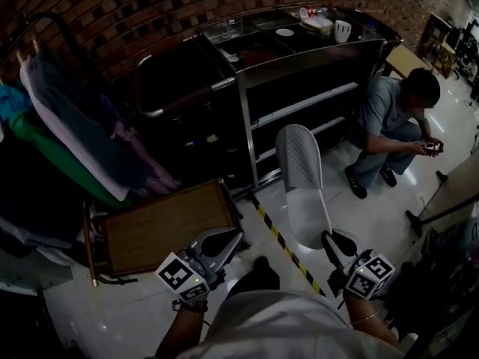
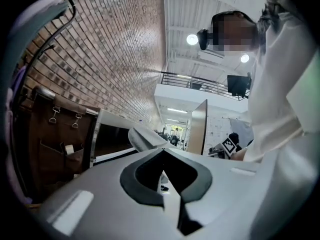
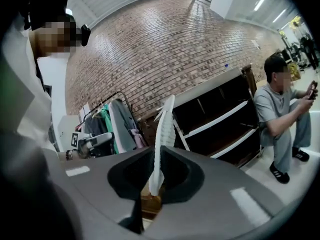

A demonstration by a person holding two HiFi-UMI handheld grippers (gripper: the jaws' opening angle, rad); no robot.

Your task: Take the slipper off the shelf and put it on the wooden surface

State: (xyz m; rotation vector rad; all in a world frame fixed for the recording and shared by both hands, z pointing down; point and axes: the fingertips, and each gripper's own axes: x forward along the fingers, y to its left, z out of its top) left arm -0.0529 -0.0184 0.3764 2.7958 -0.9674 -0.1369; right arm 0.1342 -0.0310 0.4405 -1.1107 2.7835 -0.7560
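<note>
A white slipper (image 1: 301,172) hangs in the air over the tiled floor, in front of the dark shelf unit (image 1: 299,88). My right gripper (image 1: 330,239) is shut on its near end. In the right gripper view the slipper (image 3: 164,124) stands edge-on, rising from between the closed jaws of the right gripper (image 3: 158,156). The wooden surface (image 1: 166,226) lies low on the left. Just to its right is my left gripper (image 1: 223,244), shut and holding nothing. In its own view the left gripper (image 2: 162,153) points up at the brick wall.
A person (image 1: 397,129) crouches by the shelf's right end. A clothes rack with hanging garments (image 1: 67,126) stands on the left behind the wooden surface. Yellow-black tape (image 1: 281,241) crosses the floor. Cups and dishes (image 1: 314,22) sit on top of the shelf unit.
</note>
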